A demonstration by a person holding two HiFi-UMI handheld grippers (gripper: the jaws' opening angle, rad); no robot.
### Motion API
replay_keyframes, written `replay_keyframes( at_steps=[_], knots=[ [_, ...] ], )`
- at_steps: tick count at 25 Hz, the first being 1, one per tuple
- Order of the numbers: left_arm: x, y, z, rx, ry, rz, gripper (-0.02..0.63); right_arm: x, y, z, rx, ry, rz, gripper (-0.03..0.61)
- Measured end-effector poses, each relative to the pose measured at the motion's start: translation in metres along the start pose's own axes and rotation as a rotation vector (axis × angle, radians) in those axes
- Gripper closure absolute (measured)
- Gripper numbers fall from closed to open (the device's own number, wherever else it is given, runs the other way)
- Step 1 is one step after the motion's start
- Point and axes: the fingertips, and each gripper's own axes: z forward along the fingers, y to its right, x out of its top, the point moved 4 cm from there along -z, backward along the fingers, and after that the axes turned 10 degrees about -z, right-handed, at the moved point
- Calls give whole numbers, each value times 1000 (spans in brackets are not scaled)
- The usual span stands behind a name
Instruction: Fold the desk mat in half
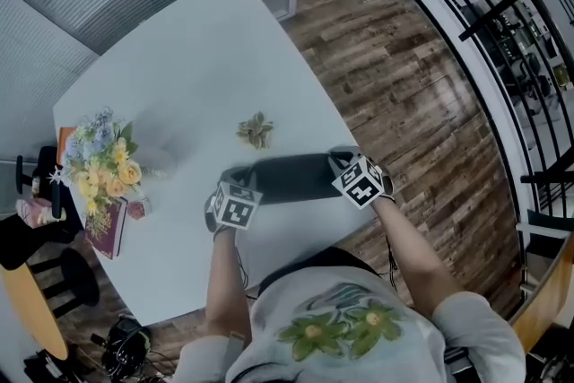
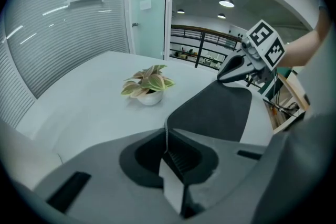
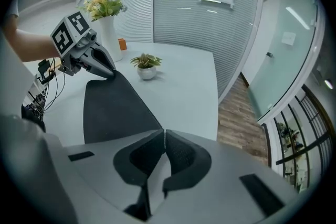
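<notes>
Head view: desk mat [image 1: 291, 178] by the tabletop [image 1: 197, 58] near edge, left claw [image 1: 230, 182] and right claw [image 1: 341, 159] at its ends.
Left gripper view: left claw clamped on its thin edge; the sheet curves, likely soft and light.
Right gripper view: right claw pinching the other end; corner holds suit it.

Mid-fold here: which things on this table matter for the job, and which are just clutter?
Job: desk mat, pinched at both ends by left hand-held gripper and right hand-held gripper.
Lying about: potted plant, flower vase, red book.
</notes>
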Motion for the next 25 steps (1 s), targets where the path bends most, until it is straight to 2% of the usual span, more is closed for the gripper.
replay_keyframes(
  at_steps=[12,16,19,22,25],
  knots=[
    [-13,-4,19,2,-27,-16,592,-9,-2,17,1,-26,-14,551],
    [-14,-6,20,7,2,-47,592,-12,2,19,22,40,66,551],
    [-15,-5,20,13,24,-68,592,-16,4,18,37,52,114,551],
    [-15,-5,20,3,21,-97,592,-16,3,19,36,47,117,551],
    [-12,-8,21,-15,1,-159,589,-11,2,19,28,22,78,551]
  ],
)
